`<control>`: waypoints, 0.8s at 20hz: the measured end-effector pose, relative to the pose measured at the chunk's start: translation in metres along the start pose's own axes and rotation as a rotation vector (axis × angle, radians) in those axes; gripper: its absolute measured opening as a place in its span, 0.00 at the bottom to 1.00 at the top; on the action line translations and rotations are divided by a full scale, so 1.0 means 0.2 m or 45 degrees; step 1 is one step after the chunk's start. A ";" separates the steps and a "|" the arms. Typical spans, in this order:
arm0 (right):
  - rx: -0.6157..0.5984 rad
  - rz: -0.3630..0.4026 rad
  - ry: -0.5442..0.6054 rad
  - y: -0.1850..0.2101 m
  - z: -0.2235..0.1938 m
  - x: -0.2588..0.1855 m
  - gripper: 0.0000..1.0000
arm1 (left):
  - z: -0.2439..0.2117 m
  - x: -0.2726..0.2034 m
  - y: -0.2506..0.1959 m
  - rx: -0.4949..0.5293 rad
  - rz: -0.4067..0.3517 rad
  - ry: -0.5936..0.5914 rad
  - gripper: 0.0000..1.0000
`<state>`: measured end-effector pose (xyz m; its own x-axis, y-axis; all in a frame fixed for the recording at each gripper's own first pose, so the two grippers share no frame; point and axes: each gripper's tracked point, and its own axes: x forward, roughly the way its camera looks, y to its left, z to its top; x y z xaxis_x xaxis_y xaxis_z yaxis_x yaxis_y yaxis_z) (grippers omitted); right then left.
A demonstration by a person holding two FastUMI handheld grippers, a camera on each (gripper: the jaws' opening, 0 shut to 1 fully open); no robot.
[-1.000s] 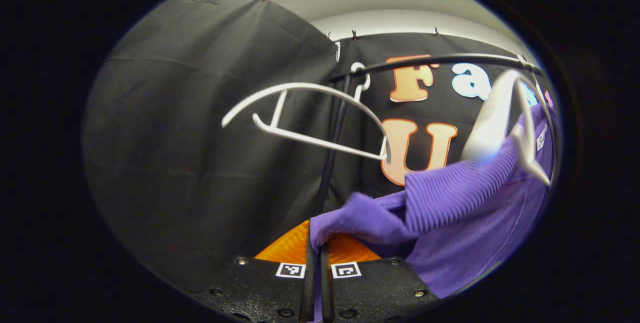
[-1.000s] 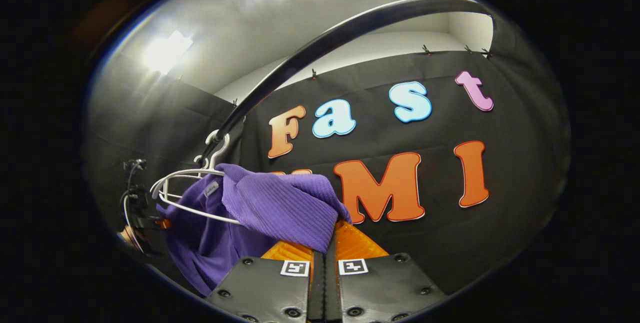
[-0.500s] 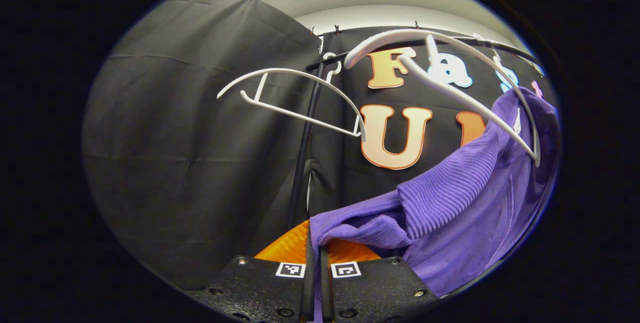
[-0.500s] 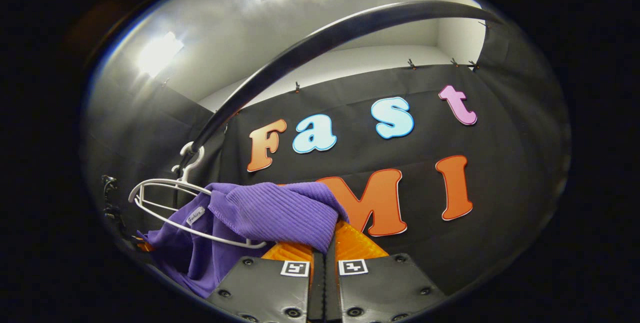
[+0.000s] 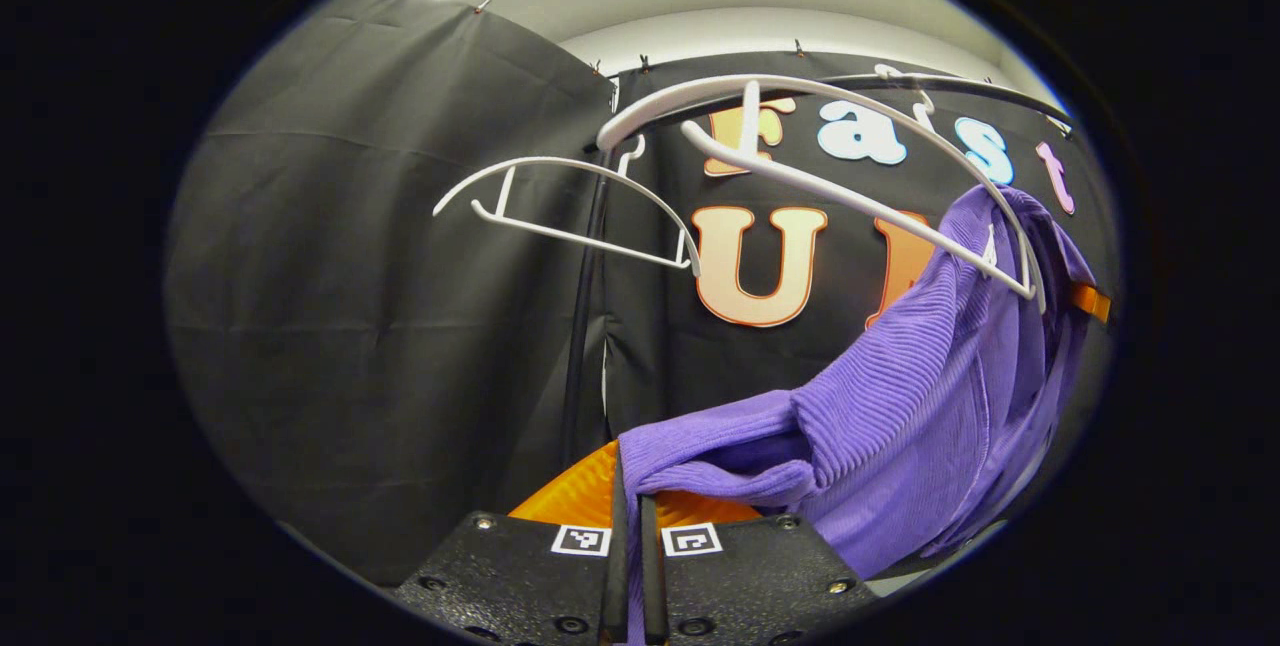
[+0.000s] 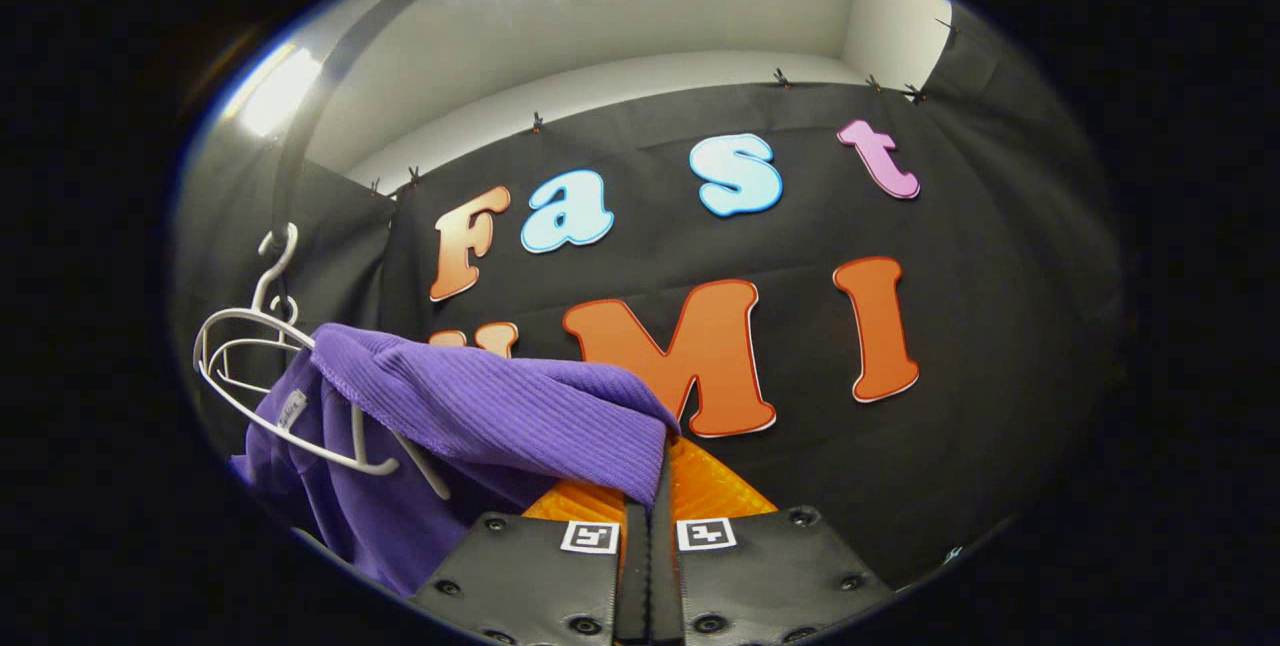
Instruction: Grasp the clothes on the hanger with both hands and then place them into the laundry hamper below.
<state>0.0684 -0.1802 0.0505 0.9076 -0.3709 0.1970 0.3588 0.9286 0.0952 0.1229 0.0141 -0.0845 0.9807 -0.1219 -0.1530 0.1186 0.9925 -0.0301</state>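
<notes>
While the left gripper (image 5: 632,486) has its two fingers pressed together on a fold of the purple ribbed knit garment (image 5: 900,396), the cloth climbs away from those fingers up and to the right in the left gripper view, its long axis slanting toward the shoulder of the white plastic hanger (image 5: 860,141) that it is draped over. That hanger hangs from the dark curved rail (image 5: 960,86) near the top of the view; a second, bare white plastic hanger (image 5: 570,201) hangs just left of it, apart from the cloth.

Further right, in the right gripper view, the right gripper (image 6: 650,486) is likewise clamped, fingers closed on the other ribbed edge of the garment (image 6: 500,406). From these fingers the cloth runs left and slightly up to the hanger (image 6: 250,366), whose hook (image 6: 275,256) catches the rail (image 6: 300,126) at the view's left edge. A loose fall of purple fabric hangs below the hanger's bar.

So the garment spans between the two grippers with the hanger's shoulder as the high point between them. I judge it is not yet free: one end of the hanger sits inside the cloth. The coming move, as I read it, turns on drawing the fabric off along the hanger's arm, away from the hook, before lowering it. The laundry hamper's place I cannot tell from these views.
</notes>
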 end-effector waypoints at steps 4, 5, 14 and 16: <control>-0.051 -0.072 0.132 -0.12 -0.26 0.10 0.08 | -0.12 -0.02 -0.05 -0.003 -0.016 0.069 0.08; -0.044 -0.086 0.146 -0.15 -0.29 0.09 0.08 | -0.13 -0.03 -0.07 0.001 -0.017 0.076 0.08; -0.054 0.039 0.201 -0.09 -0.28 -0.16 0.08 | -0.12 -0.09 -0.31 0.081 -0.163 0.086 0.08; -0.038 0.129 0.254 0.01 -0.33 -0.24 0.08 | -0.15 -0.09 -0.44 0.080 -0.229 0.111 0.04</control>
<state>0.0401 -0.1604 -0.0230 0.9634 -0.2679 0.0066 0.2672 0.9621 0.0551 0.0897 -0.0705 -0.1081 0.9261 -0.2947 -0.2355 0.3026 0.9531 -0.0030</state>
